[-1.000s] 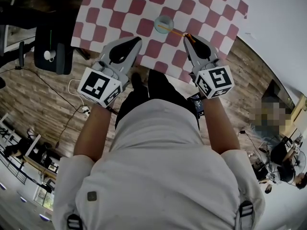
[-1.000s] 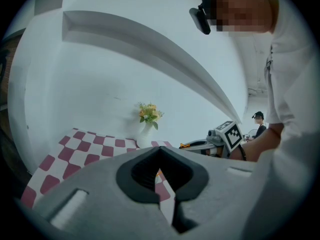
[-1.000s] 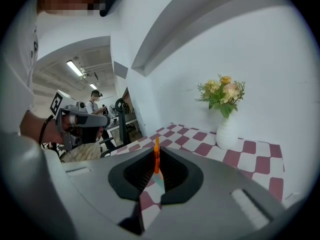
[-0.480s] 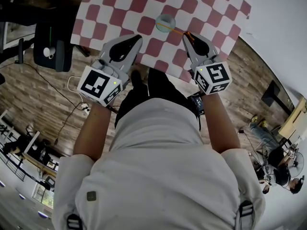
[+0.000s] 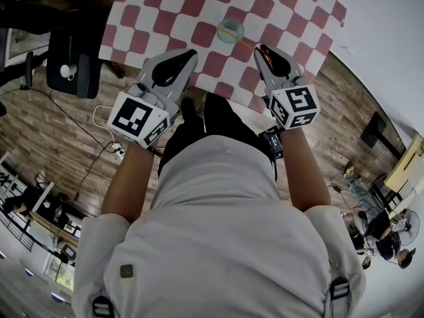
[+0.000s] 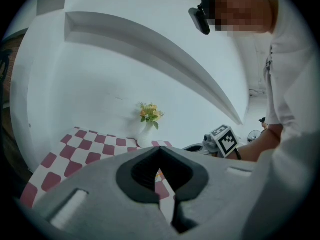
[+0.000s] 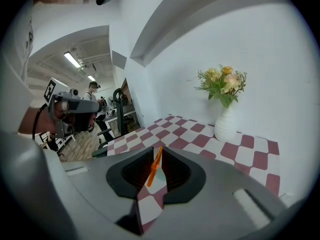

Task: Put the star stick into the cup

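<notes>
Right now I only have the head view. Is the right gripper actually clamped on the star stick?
Observer: Yes. In the right gripper view the right gripper has its jaws pinched on the orange star stick.
Operator: Left one?
Observer: The left gripper is shut, nothing between its jaws.
Operator: Anything beyond the cup?
Observer: A white flower vase stands on the checkered cloth, farther back.
</notes>
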The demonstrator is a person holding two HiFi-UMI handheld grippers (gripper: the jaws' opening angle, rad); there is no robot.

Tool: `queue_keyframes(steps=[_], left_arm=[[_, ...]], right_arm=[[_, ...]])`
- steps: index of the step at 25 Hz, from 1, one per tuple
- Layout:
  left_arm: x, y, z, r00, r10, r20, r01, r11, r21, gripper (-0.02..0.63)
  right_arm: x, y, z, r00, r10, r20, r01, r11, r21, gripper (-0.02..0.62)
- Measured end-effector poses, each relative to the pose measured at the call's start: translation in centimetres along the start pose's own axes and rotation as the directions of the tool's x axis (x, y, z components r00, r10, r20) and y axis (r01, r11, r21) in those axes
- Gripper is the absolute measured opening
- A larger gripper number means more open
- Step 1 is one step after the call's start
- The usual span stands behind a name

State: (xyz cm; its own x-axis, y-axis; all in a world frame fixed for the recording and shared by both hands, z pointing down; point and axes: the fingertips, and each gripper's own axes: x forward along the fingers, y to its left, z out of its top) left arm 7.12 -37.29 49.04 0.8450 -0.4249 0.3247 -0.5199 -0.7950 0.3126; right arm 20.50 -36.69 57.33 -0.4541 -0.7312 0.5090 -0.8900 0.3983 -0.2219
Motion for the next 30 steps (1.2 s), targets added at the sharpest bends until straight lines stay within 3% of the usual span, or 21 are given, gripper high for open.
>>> queue_keyframes(steps=[18, 30], left_arm=[[-4.4, -1.8, 1.0, 0.999, -0.028, 0.037, 0.026, 0.998, 0.050, 0.002], [-9.6, -4.2, 3.3, 0.994, -0.057, 0.092, 0.046, 0.992, 0.119, 0.002]], right_arm=[[-4.1, 1.6, 1.9, 0.993, -0.099, 0.058, 0.101, 0.994, -0.031, 0.078], [-7.3, 7.2, 4.7, 0.984, -0.110, 0.136, 0.123, 0.988, -0.088, 0.075]])
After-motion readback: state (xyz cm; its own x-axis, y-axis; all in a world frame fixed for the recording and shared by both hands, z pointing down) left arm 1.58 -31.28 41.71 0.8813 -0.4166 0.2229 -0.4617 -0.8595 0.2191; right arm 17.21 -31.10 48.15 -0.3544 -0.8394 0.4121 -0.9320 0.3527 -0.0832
